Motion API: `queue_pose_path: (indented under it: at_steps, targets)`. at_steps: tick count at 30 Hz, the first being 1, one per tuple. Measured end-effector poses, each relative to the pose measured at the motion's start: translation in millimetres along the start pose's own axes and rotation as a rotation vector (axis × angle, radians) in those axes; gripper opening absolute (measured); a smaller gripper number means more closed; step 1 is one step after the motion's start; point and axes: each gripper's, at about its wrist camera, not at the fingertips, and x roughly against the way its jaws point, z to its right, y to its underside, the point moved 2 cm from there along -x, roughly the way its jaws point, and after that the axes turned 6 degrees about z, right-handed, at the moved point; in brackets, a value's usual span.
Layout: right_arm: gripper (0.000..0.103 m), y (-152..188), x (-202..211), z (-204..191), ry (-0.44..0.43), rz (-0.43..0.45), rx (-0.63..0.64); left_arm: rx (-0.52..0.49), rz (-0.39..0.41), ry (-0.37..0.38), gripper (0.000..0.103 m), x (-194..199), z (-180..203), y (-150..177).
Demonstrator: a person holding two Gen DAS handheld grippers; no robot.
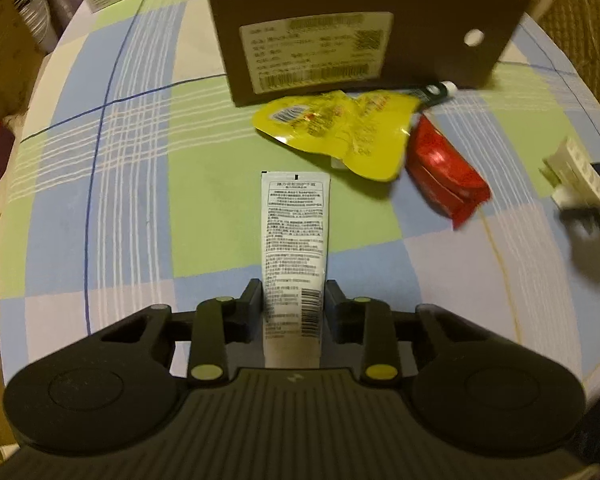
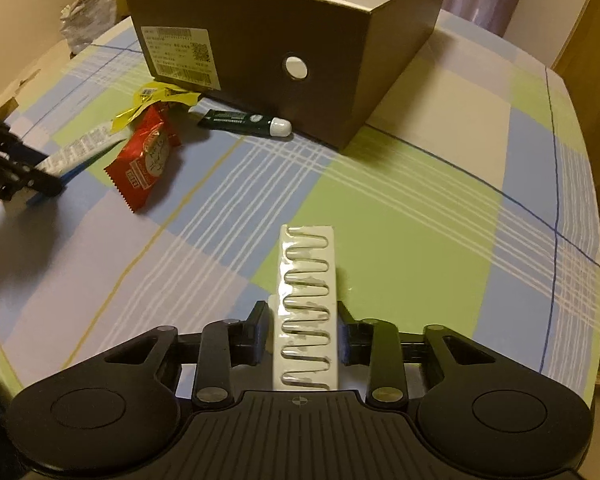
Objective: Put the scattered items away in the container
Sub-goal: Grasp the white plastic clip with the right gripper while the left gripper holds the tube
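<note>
Left wrist view: your left gripper (image 1: 293, 296) is clamped on the white tube (image 1: 293, 236), which lies on the checked cloth (image 1: 140, 200) in front of the brown box (image 1: 340, 20).

Right wrist view: your right gripper (image 2: 304, 326) grips the white blister strip (image 2: 306, 300). The red packet (image 2: 148, 156) and green tube (image 2: 244, 121) lie beside the box.

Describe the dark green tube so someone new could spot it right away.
Find the brown cardboard box on the checked cloth. The dark green tube lies along its base, below the round hole. Unlike the red packet nearby, it's slim with a white cap.
</note>
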Motion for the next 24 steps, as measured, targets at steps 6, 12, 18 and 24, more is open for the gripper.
queue_pose_path:
  at_steps: [6,12,18,24]
  targets:
    - [0.031,0.4,6.2,2.4,-0.017,0.0,-0.029,0.025,-0.007,0.014,0.027,6.0,-1.8,9.7]
    - [0.031,-7.4,20.8,8.4,-0.049,0.041,-0.101,0.062,0.02,0.033,0.027,24.4,-7.3,11.1]
    - [0.031,-29.1,38.7,12.2,-0.088,0.111,-0.146,0.06,0.108,0.033,0.027,53.9,-5.8,-10.2]
    - [0.031,-55.7,55.7,14.7,-0.126,0.171,-0.168,0.035,0.192,0.047,0.027,78.8,-1.0,-38.6]
